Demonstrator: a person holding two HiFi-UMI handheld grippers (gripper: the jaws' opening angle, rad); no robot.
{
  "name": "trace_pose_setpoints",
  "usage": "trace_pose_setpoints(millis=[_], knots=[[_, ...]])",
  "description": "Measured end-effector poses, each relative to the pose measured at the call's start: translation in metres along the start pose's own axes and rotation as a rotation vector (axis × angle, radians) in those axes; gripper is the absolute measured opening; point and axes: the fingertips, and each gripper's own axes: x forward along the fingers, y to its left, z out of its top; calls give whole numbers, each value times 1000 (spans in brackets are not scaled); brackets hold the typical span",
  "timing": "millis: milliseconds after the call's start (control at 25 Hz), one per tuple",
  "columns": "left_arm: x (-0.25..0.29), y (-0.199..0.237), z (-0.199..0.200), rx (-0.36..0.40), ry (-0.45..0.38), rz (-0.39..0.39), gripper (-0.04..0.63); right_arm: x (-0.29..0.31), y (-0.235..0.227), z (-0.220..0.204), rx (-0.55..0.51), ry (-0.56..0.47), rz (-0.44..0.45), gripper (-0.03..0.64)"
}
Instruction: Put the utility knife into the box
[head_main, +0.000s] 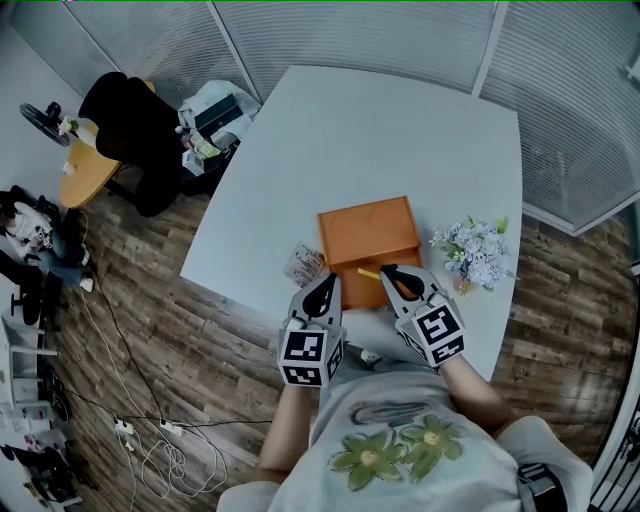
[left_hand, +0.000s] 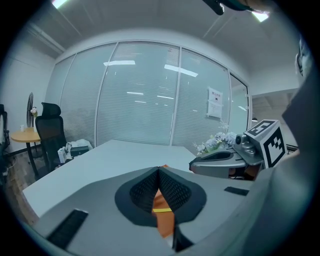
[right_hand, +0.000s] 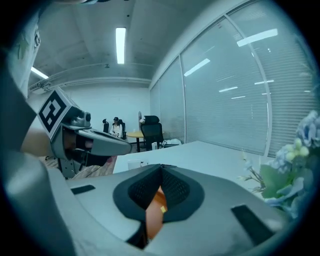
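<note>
An orange box (head_main: 368, 230) sits on the white table (head_main: 380, 130) near its front edge. A thin yellow utility knife (head_main: 368, 272) lies in the box's darker front part. My right gripper (head_main: 388, 270) hovers over that part, tips just right of the knife, and in the right gripper view (right_hand: 161, 169) its jaws meet with nothing between the tips. My left gripper (head_main: 328, 282) is at the box's front left corner. In the left gripper view (left_hand: 159, 170) its jaws are also together. Orange and a yellow strip (left_hand: 162, 210) show through the gap below them.
A bunch of pale flowers (head_main: 475, 250) stands right of the box. A small printed packet (head_main: 303, 263) lies left of it. A black office chair (head_main: 135, 130) and a round wooden table (head_main: 85, 170) stand on the floor far left. Cables lie on the floor.
</note>
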Motion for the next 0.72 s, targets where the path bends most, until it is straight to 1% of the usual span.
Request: trace_pose_setpoints(millis=[160, 720], knots=[[-2, -5, 3, 2, -6, -8, 0, -8, 2, 4, 4, -21, 0, 3], [-12, -17, -5, -3, -10, -27, 0, -22, 9, -3, -15, -7, -24, 3]])
